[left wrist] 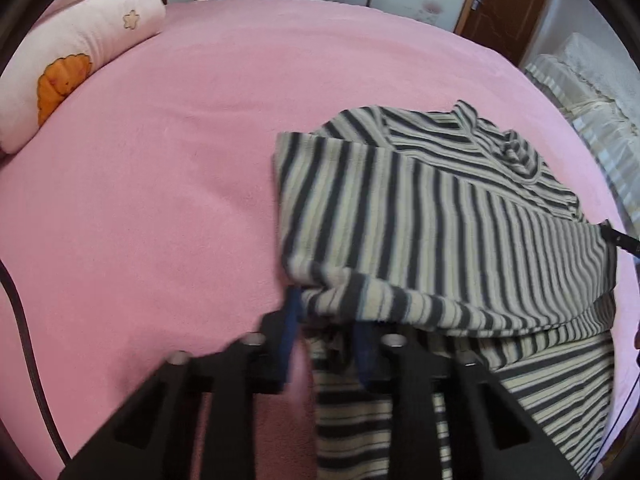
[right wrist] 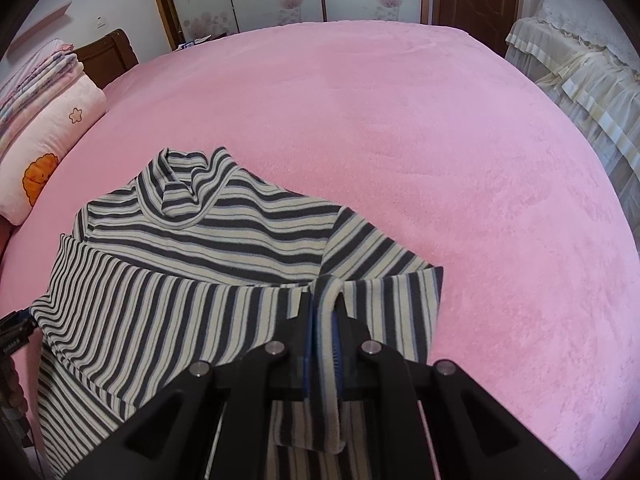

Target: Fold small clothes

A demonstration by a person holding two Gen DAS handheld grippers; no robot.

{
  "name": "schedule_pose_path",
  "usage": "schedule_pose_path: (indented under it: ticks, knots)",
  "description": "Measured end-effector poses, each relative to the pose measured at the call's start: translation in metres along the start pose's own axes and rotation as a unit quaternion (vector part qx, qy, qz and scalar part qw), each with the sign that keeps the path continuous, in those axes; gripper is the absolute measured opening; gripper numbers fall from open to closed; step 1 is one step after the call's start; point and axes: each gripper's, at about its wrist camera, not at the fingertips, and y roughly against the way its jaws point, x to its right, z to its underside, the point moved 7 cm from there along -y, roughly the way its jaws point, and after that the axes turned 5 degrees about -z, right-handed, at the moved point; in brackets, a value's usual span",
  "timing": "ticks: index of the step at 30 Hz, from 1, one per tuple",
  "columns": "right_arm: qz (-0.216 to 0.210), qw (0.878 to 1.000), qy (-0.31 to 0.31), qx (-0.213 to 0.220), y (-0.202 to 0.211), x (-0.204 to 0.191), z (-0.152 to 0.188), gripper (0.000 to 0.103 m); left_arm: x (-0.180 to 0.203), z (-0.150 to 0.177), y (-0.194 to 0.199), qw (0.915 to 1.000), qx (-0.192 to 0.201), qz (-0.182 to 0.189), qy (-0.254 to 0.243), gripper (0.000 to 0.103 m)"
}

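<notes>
1. Spread over a pink bed [right wrist: 400,120], the striped top [right wrist: 224,240] lies in the lower left of the right wrist view and in the right half of the left wrist view [left wrist: 440,220].
2. Its stripes are dark grey and cream, with thin blue lines among them; the knit looks soft and slightly fuzzy.
3. A high collar [right wrist: 188,188] stands rumpled at the far end, one flap of it folded over.
4. The lower part is doubled up over the chest, so its stripes run at an angle to those beneath.
5. The right claw [right wrist: 322,332] is clamped on a fold of the top, which bunches up between the blue pads [right wrist: 336,340].
6. The left claw [left wrist: 326,320] stands apart, its blue pads [left wrist: 290,320] either side of the raised edge, with cloth draped over the tips; I cannot tell whether it touches them.
7. A pink pillow [left wrist: 60,80] with an orange figure sits at the upper left of both views.
</notes>
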Motion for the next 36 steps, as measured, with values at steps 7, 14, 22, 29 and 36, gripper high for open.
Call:
schedule_pose_path:
  ticks: [7, 14, 22, 29, 36]
  knots:
    - [0.022, 1.0, 0.011, 0.006, -0.001, 0.007, -0.002, 0.008, -0.013, 0.019, 0.001, 0.9998, -0.013, -0.015, -0.003, 0.008]
    - [0.035, 0.999, 0.004, -0.037, -0.035, 0.02, 0.018, 0.008, -0.016, 0.034, -0.004, 0.9982, -0.04, -0.038, -0.022, 0.007]
    - [-0.093, 0.989, -0.114, -0.023, 0.001, 0.052, 0.026, 0.042, -0.023, 0.026, 0.038, 0.9992, 0.0, 0.001, -0.039, 0.049]
    - [-0.111, 0.99, -0.077, -0.04, 0.02, 0.04, 0.06, 0.042, -0.026, -0.024, 0.023, 0.9999, 0.004, 0.01, -0.007, 0.049]
    - [-0.048, 0.998, 0.008, 0.026, 0.052, 0.022, 0.061, 0.042, -0.017, -0.057, -0.034, 0.9996, -0.025, 0.001, 0.016, 0.049]
